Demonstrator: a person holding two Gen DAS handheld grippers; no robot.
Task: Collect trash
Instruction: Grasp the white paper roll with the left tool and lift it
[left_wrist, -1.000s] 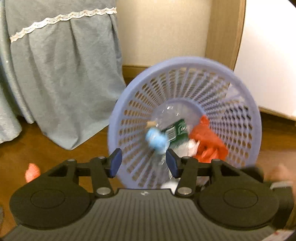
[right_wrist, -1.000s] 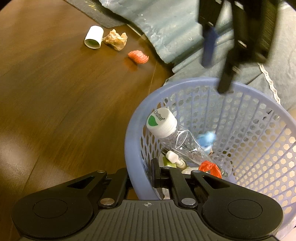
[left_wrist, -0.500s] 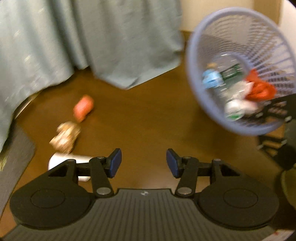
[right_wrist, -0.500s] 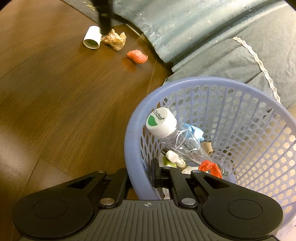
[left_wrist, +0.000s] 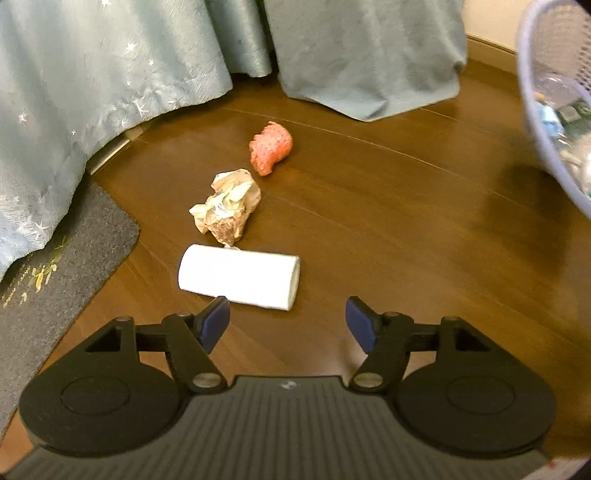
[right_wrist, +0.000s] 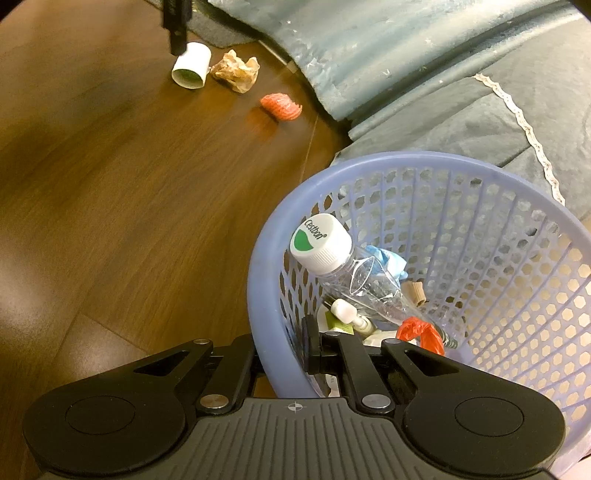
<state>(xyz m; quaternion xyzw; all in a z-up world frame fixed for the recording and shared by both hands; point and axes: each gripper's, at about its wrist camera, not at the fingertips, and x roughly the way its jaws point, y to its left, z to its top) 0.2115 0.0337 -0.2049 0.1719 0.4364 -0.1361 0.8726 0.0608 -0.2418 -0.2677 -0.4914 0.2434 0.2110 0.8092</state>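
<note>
The left claw (left_wrist: 287, 320) is spread and empty; its jaws have just been opening, with nothing between them. The white paper tube (left_wrist: 239, 276) lies on the floor just ahead of the claw, nearer its left finger (left_wrist: 214, 324) than its right. The tube's long axis is seen running roughly across the claw's line, one open end (left_wrist: 293, 284) facing toward the claw's right. A roll-away is judged likely if only one finger meets the tube, since the tube is round and off-centre. Further ahead lie the crumpled paper (left_wrist: 227, 206), then the red wad (left_wrist: 270, 147); an overshoot would nudge these. The right claw (right_wrist: 284, 350) is pinched on the rim of the basket (right_wrist: 258, 295); a slack grip is judged to risk tipping its contents
</note>
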